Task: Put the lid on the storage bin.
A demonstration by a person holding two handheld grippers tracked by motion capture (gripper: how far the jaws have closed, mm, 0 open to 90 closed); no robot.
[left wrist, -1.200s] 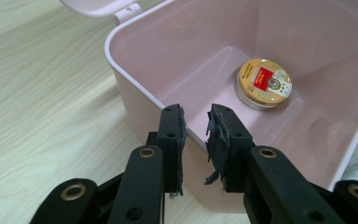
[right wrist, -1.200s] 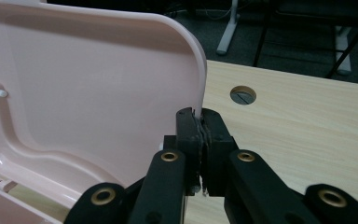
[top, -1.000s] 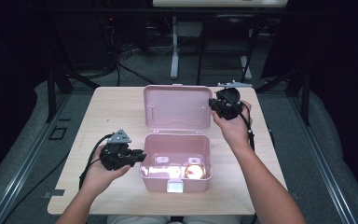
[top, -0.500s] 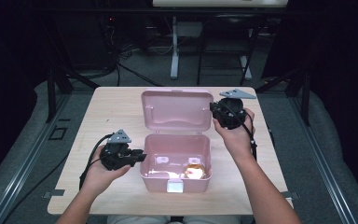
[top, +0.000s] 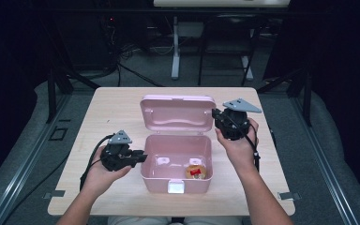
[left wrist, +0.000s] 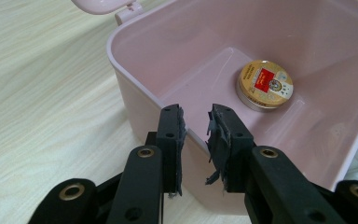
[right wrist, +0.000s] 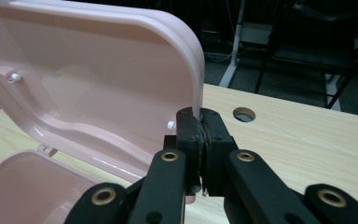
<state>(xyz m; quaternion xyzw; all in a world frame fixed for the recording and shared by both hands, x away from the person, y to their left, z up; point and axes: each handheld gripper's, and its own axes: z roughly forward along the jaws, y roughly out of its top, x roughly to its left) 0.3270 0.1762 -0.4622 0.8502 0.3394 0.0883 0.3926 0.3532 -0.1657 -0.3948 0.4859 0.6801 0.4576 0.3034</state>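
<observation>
**Q:** On the table (top: 98, 112), where did the box stand, and what had hold of it?

**A:** Pink box (top: 176, 164) sat at mid-table, near my edge. Lid (top: 177, 112) stood up at the back on its hinge. My right gripper (right wrist: 200, 135) had its jaws pinched tight on the lid's side rim. In the high view that gripper (top: 218, 117) sat at the lid's right edge.

**Q:** And your left?

**A:** My left gripper (left wrist: 196, 128) pointed at the box's left wall, jaws a little apart. The wall's rim ran in the gap; I could not tell whether the pads touched it.

**Q:** Contents?

**A:** One round gold tin (left wrist: 265, 85) with a red label, flat on the box floor.
</observation>
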